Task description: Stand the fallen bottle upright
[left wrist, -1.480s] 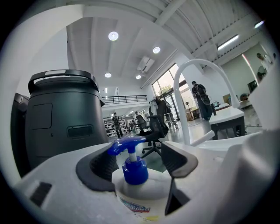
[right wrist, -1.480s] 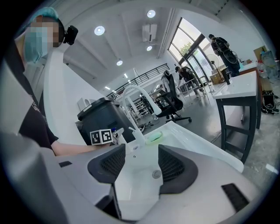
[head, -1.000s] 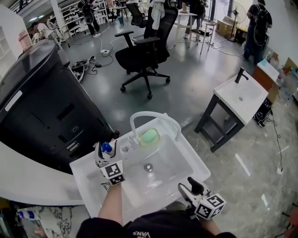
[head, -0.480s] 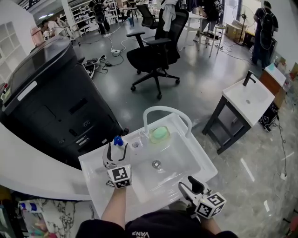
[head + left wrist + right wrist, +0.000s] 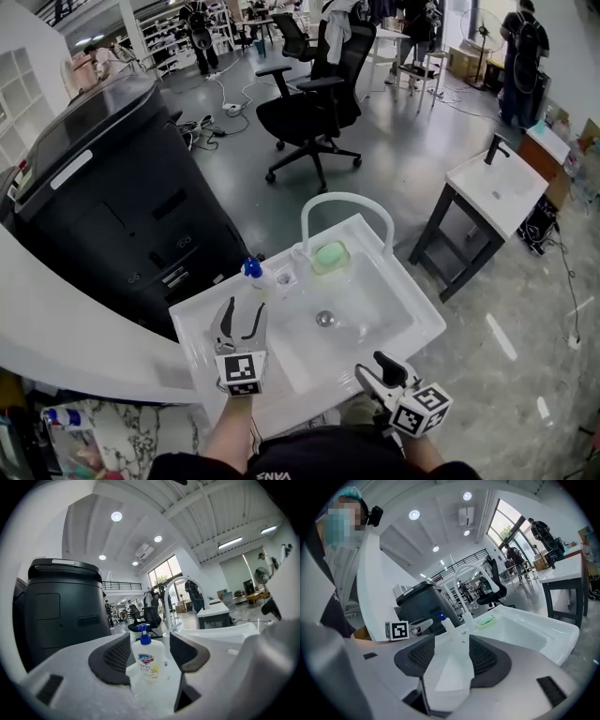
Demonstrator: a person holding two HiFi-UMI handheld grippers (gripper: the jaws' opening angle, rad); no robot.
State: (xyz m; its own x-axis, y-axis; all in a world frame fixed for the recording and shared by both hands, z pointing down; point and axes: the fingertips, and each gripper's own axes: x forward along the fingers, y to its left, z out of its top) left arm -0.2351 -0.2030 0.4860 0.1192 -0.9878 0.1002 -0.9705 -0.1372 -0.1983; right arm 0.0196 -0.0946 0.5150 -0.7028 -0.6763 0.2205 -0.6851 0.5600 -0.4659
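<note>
A white soap bottle [image 5: 251,273] with a blue pump stands upright on the back left ledge of the white sink [image 5: 412,302]. My left gripper [image 5: 241,314] hovers a short way in front of it, apart from it; its jaws are closing with nothing between the pads. In the left gripper view the bottle [image 5: 147,660] stands beyond the left gripper [image 5: 150,649]. My right gripper [image 5: 377,367] is open at the sink's near edge, holding nothing. The right gripper view shows the right gripper [image 5: 452,651] facing the sink, with the bottle [image 5: 444,620] far off.
A white arched faucet [image 5: 347,201] rises at the sink's back, with a green soap dish [image 5: 330,256] and a small cup [image 5: 284,277] beside it. A big black machine [image 5: 103,187] stands left. An office chair [image 5: 314,103] and a second sink table [image 5: 497,183] stand behind.
The left gripper, which had the bottle between its jaws, has drawn back toward me. The bottle stays standing on the ledge. The right gripper has shifted slightly along the near edge.
</note>
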